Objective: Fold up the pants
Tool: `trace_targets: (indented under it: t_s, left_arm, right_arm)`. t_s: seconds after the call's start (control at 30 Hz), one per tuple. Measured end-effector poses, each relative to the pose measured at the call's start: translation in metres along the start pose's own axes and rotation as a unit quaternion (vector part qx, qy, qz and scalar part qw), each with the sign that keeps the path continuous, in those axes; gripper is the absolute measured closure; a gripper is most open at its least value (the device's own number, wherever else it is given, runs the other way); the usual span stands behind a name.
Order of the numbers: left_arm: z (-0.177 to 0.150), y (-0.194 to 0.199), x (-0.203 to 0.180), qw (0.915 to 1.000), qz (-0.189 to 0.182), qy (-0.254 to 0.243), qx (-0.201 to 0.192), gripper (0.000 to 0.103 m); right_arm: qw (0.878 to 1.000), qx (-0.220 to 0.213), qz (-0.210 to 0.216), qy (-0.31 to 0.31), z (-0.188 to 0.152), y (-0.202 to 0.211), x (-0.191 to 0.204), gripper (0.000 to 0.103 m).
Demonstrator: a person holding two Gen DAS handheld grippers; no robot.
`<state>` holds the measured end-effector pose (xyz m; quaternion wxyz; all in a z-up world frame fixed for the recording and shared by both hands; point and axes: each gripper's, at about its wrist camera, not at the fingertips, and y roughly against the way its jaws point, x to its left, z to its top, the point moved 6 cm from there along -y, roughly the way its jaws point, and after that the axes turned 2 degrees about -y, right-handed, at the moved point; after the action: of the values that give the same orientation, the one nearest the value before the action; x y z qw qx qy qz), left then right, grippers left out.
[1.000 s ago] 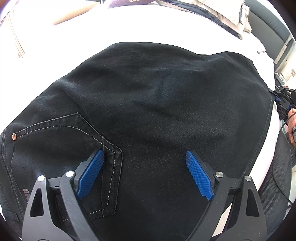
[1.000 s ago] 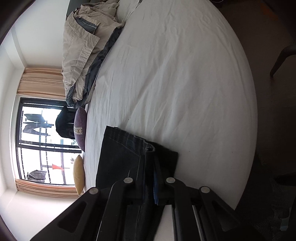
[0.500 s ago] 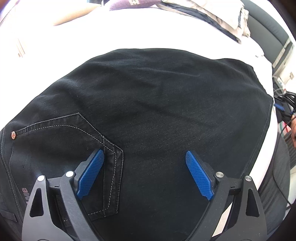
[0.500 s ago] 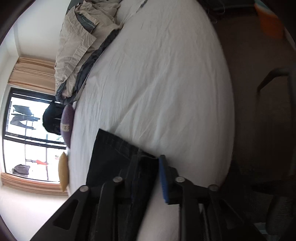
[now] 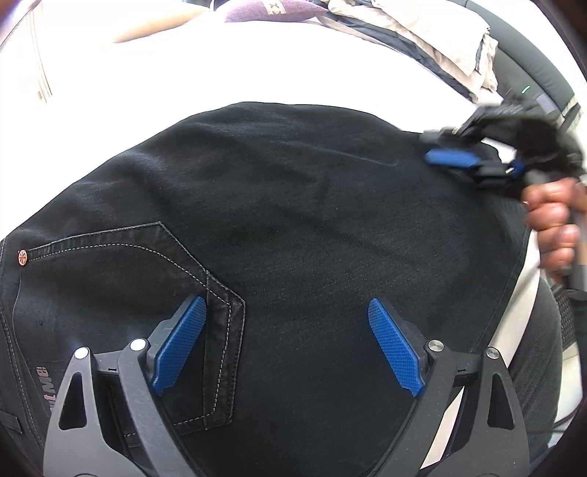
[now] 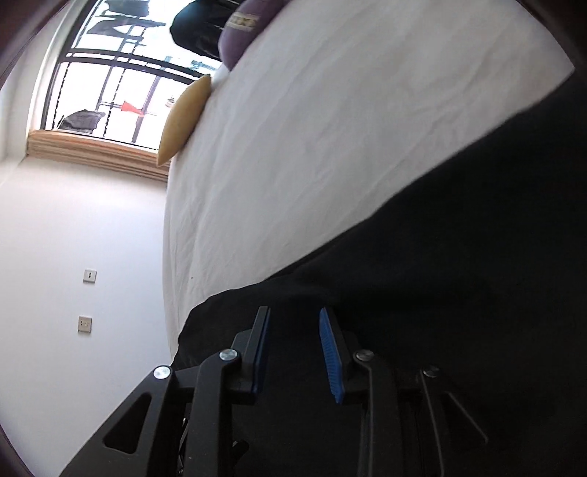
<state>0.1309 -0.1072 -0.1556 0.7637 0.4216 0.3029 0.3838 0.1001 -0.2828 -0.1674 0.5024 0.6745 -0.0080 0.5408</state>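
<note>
Black denim pants lie folded on a white bed, back pocket at the near left. My left gripper is open and empty, hovering low over the pants beside the pocket. My right gripper shows blurred at the pants' far right corner, held in a hand. In the right wrist view the right gripper has its jaws apart with nothing between them, just above the dark pants.
Beige and grey bedding and a purple cushion lie at the far side of the bed. A yellow cushion and a window show in the right wrist view, with a white wall beside the bed.
My right gripper let go of the pants' hem, opened, and swung over the pants, turning to face the window. The left gripper stayed open in place.
</note>
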Motion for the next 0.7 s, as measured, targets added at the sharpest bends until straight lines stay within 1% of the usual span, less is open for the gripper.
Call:
trace_targets:
  t_s: [0.03, 0.07, 0.1, 0.13, 0.2, 0.3, 0.37, 0.4, 0.43, 0.47, 0.5, 0.53, 0.57, 0.6, 0.63, 0.67, 0.7]
  left_arm:
    - [0.0, 0.001, 0.002, 1.0, -0.003, 0.002, -0.002, 0.012]
    - [-0.001, 0.002, 0.004, 1.0, -0.004, 0.004, -0.004, 0.012]
    - [-0.001, 0.003, 0.005, 0.9999, -0.005, 0.007, -0.006, 0.012]
    - [-0.001, 0.004, 0.007, 0.9999, -0.006, 0.009, -0.008, 0.012]
    - [-0.002, 0.007, 0.013, 0.9998, -0.008, 0.013, -0.013, 0.012]
    - [-0.005, 0.013, 0.02, 0.9995, -0.012, 0.021, -0.019, 0.012]
    - [-0.009, 0.017, 0.031, 0.9994, -0.011, 0.025, -0.022, 0.012]
    - [-0.01, 0.02, 0.034, 0.9993, -0.01, 0.026, -0.023, 0.012]
    - [-0.012, 0.022, 0.038, 0.9993, -0.01, 0.027, -0.024, 0.012]
    - [-0.015, 0.024, 0.04, 0.9993, -0.009, 0.028, -0.024, 0.012]
    - [-0.016, 0.026, 0.043, 0.9992, -0.01, 0.03, -0.025, 0.012]
    - [-0.017, 0.029, 0.046, 0.999, -0.011, 0.034, -0.027, 0.012]
    - [-0.016, 0.032, 0.047, 0.9988, -0.013, 0.038, -0.028, 0.012]
    - [-0.016, 0.034, 0.048, 0.9986, -0.017, 0.041, -0.028, 0.012]
    - [-0.015, 0.035, 0.047, 0.9985, -0.022, 0.042, -0.029, 0.012]
    - [-0.014, 0.036, 0.047, 0.9985, -0.024, 0.039, -0.029, 0.012]
    - [-0.014, 0.036, 0.045, 0.9988, -0.024, 0.034, -0.028, 0.012]
  right_arm:
    - [1.0, -0.019, -0.01, -0.012, 0.006, 0.001, -0.015, 0.103]
    - [0.999, -0.043, -0.003, -0.034, 0.014, 0.007, -0.028, 0.103]
    - [0.996, -0.07, 0.018, -0.057, 0.021, 0.015, -0.04, 0.103]
    - [0.992, -0.099, 0.018, -0.07, 0.028, 0.025, -0.052, 0.103]
    - [0.986, -0.148, -0.008, -0.074, 0.042, 0.046, -0.07, 0.103]
    - [0.976, -0.2, -0.038, -0.082, 0.053, 0.072, -0.09, 0.103]
    - [0.961, -0.245, -0.076, -0.104, 0.054, 0.097, -0.11, 0.103]
    - [0.953, -0.266, -0.091, -0.117, 0.053, 0.111, -0.121, 0.103]
    - [0.947, -0.277, -0.097, -0.129, 0.051, 0.124, -0.13, 0.103]
    - [0.945, -0.28, -0.103, -0.136, 0.046, 0.134, -0.135, 0.103]
    - [0.945, -0.276, -0.112, -0.137, 0.043, 0.142, -0.134, 0.093]
    - [0.95, -0.268, -0.1, -0.125, 0.038, 0.146, -0.126, 0.089]
    - [0.961, -0.251, -0.061, -0.101, 0.031, 0.146, -0.112, 0.086]
    - [0.972, -0.221, -0.014, -0.075, 0.02, 0.14, -0.092, 0.076]
    - [0.981, -0.185, 0.03, -0.05, 0.006, 0.131, -0.072, 0.065]
    - [0.986, -0.154, 0.065, -0.031, -0.007, 0.117, -0.053, 0.062]
    - [0.988, -0.127, 0.09, -0.021, -0.02, 0.107, -0.045, 0.059]
